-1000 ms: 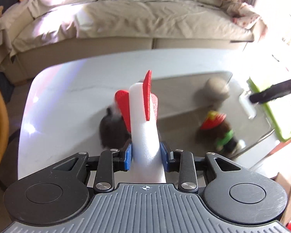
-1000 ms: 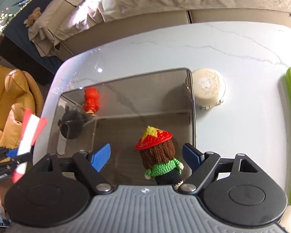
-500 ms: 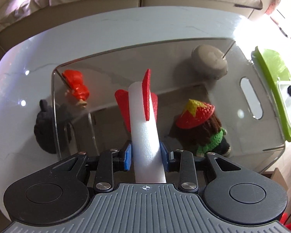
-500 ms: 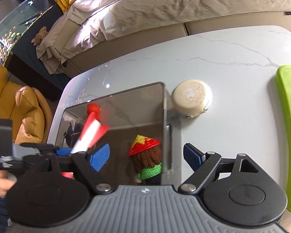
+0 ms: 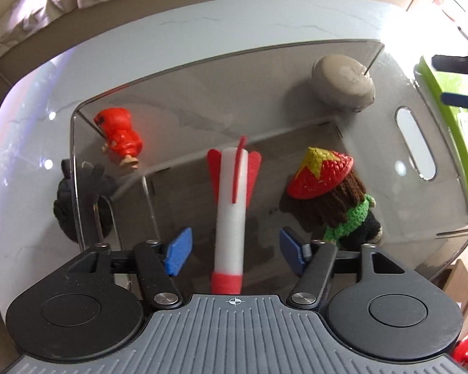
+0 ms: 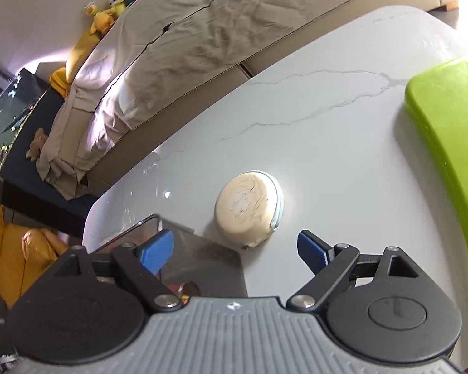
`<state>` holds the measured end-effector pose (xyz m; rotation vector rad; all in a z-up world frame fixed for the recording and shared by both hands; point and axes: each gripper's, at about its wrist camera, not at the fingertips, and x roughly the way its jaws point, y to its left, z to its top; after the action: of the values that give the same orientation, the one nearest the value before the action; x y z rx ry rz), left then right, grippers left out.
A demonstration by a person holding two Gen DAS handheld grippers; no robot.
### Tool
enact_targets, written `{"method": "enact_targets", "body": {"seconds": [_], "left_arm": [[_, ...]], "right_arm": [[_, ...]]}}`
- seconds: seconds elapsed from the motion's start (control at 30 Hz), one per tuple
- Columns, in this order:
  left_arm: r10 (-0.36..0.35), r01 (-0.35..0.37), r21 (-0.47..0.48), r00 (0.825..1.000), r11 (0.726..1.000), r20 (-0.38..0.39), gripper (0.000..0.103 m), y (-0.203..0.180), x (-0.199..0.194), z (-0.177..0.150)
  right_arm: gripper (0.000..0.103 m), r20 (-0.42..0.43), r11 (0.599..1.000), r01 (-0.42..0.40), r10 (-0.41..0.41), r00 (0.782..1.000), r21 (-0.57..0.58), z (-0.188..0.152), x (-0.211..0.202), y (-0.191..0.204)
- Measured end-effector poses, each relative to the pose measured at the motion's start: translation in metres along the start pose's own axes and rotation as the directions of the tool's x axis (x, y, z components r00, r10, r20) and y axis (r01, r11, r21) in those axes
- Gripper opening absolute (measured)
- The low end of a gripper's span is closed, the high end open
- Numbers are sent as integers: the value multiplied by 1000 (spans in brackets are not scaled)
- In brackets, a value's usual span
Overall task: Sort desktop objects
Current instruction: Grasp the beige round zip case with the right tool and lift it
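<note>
1. You are holding the left gripper (image 5: 234, 251) above the clear bin (image 5: 421, 215), pointing down into it, with its blue pads (image 5: 178, 251) spread wide and touching nothing.
2. You are holding the right gripper (image 6: 234, 251) low over the white marble table (image 6: 343, 118), tilted, with its jaws also standing wide apart and empty.
3. The foam rocket (image 5: 232, 215) is lying between the left gripper's pads but clear of both, red fins pointing away from you and its red-banded end partly cut off by the gripper body.
4. The crocheted doll (image 5: 333, 193), in a red and yellow hat, is lying inside the bin just right of the rocket.
5. The red figurine (image 5: 120, 138) and the black toy (image 5: 65, 208) are showing at the bin's left wall; whether they are sitting inside or outside it cannot be told.
6. The round beige case (image 6: 249, 210) is resting on the table just ahead of the right gripper's pads, beside the bin's corner; in the left view it is seen dimly through the tinted wall.
7. The green tray (image 6: 446, 131) is lying at the right, cut off by the frame edge.
</note>
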<state>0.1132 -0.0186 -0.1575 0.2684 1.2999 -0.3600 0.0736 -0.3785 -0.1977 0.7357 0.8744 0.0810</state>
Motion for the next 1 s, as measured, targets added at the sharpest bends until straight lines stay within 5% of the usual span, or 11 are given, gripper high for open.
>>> {"method": "enact_targets", "body": {"seconds": [0.2, 0.67, 0.73, 0.83, 1.0], "left_arm": [[-5, 5, 9, 999, 1000, -35, 93, -6, -17, 8], [24, -23, 25, 998, 999, -59, 93, -10, -22, 28], [26, -24, 22, 997, 999, -66, 93, -9, -19, 28], [26, -24, 24, 997, 999, -77, 93, -8, -17, 27], [14, -14, 13, 997, 1000, -70, 93, -1, -18, 23]], "right_arm": [[91, -8, 998, -11, 11, 1000, 67, 6, 63, -36], [87, 12, 997, -79, 78, 997, 18, 7, 114, -40], [82, 9, 996, -92, 92, 996, 12, 9, 117, -38], [57, -10, 995, -99, 98, 995, -17, 10, 123, -34], [48, 1, 994, -112, 112, 994, -5, 12, 116, -33]]}}
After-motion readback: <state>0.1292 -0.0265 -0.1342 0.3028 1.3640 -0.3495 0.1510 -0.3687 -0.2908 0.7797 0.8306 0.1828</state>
